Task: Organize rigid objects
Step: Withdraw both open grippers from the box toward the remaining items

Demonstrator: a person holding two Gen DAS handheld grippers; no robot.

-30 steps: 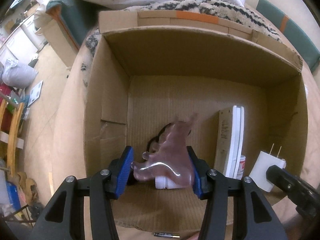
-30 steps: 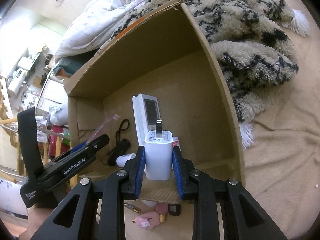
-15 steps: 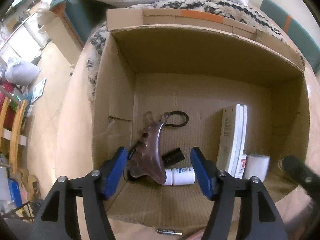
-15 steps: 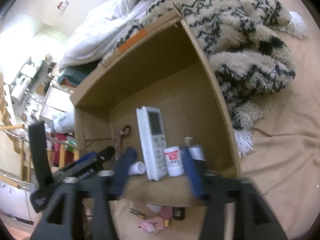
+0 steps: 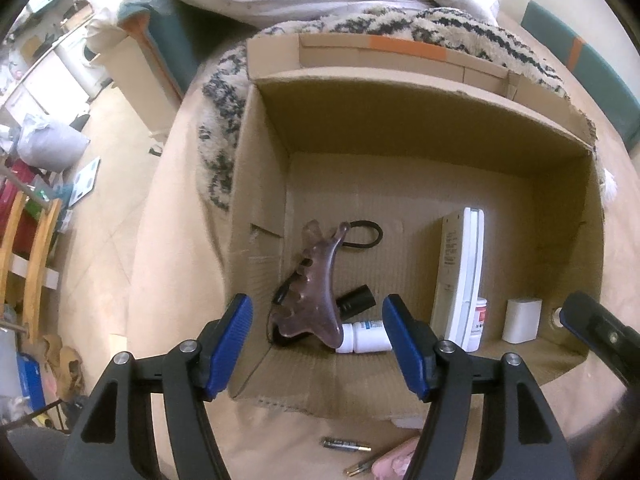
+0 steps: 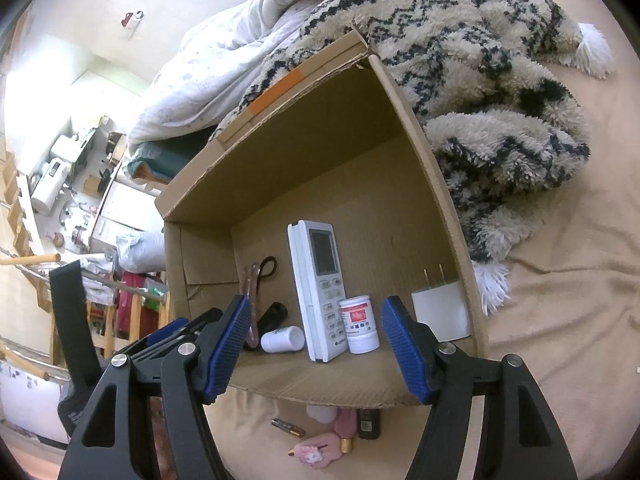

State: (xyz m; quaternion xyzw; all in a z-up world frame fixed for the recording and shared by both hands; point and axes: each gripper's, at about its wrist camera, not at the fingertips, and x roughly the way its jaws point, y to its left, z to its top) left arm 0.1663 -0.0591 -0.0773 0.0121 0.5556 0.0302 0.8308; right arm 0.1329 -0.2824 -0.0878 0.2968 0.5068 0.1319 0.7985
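1. Withdrawing both tools comes first: left gripper [image 5: 316, 334] and right gripper [image 6: 316, 342] have just been opening, jaws wide, nothing between them
2. Leave comb [image 5: 316, 280] and charger [image 6: 440, 312] inside cardboard box [image 6: 320, 152]
3. Target the battery [image 5: 346, 445] outside; approach low, jaws astride

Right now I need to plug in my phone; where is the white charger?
The white charger stands inside the cardboard box, in its near right corner against the right wall, prongs up, just right of the small red-labelled bottle.
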